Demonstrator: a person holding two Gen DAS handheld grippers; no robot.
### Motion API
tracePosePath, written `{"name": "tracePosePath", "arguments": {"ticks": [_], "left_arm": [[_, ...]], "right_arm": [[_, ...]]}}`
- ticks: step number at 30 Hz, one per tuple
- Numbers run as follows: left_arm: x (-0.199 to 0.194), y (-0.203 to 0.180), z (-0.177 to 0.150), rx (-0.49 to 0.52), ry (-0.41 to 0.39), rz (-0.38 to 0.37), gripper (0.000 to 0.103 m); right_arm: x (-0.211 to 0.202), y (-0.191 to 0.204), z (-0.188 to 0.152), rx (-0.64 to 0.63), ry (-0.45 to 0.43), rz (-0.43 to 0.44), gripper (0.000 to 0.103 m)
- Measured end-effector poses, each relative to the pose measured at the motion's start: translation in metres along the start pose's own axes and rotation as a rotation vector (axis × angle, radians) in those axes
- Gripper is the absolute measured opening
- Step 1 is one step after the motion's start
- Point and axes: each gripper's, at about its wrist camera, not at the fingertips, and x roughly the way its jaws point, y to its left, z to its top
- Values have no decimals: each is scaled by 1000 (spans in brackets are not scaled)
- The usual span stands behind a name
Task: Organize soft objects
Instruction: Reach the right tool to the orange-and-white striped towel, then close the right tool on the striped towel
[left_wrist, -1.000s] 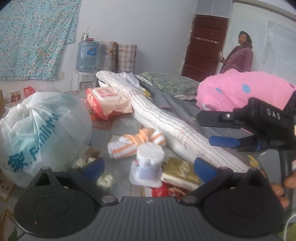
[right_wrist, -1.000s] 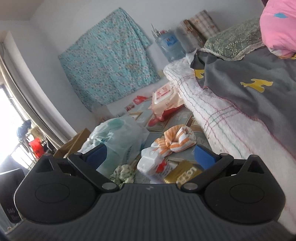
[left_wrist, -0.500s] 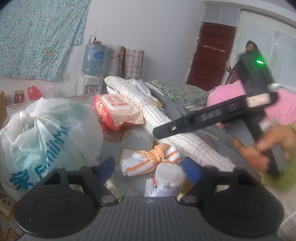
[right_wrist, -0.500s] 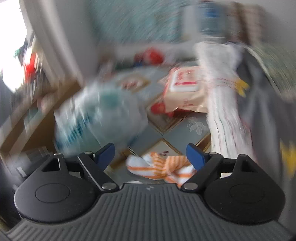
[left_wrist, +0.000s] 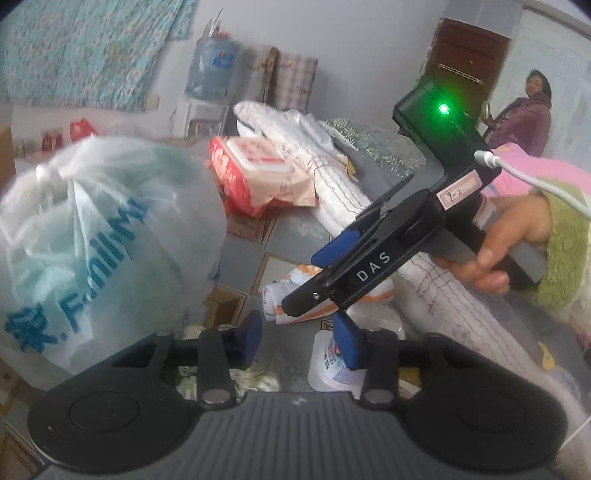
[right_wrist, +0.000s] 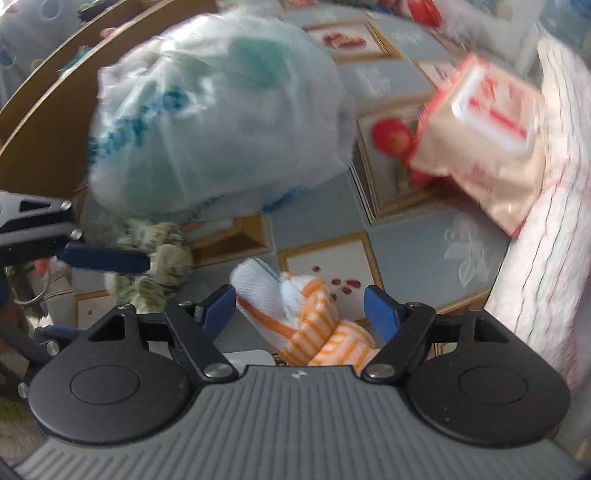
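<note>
An orange-and-white striped towel (right_wrist: 303, 321) lies rolled on the tiled floor. My right gripper (right_wrist: 299, 310) points down over it, jaws closing, the towel between the pads but not pressed. In the left wrist view the right gripper (left_wrist: 321, 275) crosses in front of the towel (left_wrist: 280, 295), held by a hand (left_wrist: 491, 251) in a green sleeve. My left gripper (left_wrist: 299, 341) hovers low, jaws closing on nothing. A green-patterned cloth (left_wrist: 255, 380) lies under it, and one of its blue fingers (right_wrist: 107, 258) reaches that cloth (right_wrist: 159, 251).
A big tied plastic bag (left_wrist: 92, 240) fills the left. A red wipes pack (left_wrist: 258, 173) leans on a rolled white blanket (left_wrist: 332, 184). A white bottle (left_wrist: 332, 365) stands by the towel. A person (left_wrist: 528, 110) stands at the door. A cardboard box (right_wrist: 55, 110) lies behind the bag.
The right gripper swung in from the right and tipped down over the striped towel. Both pairs of jaws narrowed. The left gripper edged forward and lower.
</note>
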Motion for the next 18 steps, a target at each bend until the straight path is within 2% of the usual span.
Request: {"name": "tracePosePath", "arguments": {"ticks": [1, 3, 6, 12, 16, 18], "left_arm": [[2, 2, 1, -19, 9, -8, 42], [5, 7, 2, -54, 17, -23, 42], [10, 11, 4, -88, 26, -26, 42], [19, 12, 12, -159, 39, -38, 45], [19, 8, 16, -199, 28, -43, 54], [18, 6, 17, -215, 19, -39, 58]], "right_arm": [[0, -5, -1, 38, -6, 25, 68], [-3, -14, -5, 111, -37, 64, 51], [-10, -26, -13, 226, -106, 36, 43], [-17, -50, -28, 434, -260, 14, 41], [-22, -65, -34, 540, -326, 106, 44], [-27, -63, -35, 522, -331, 124, 56]]}}
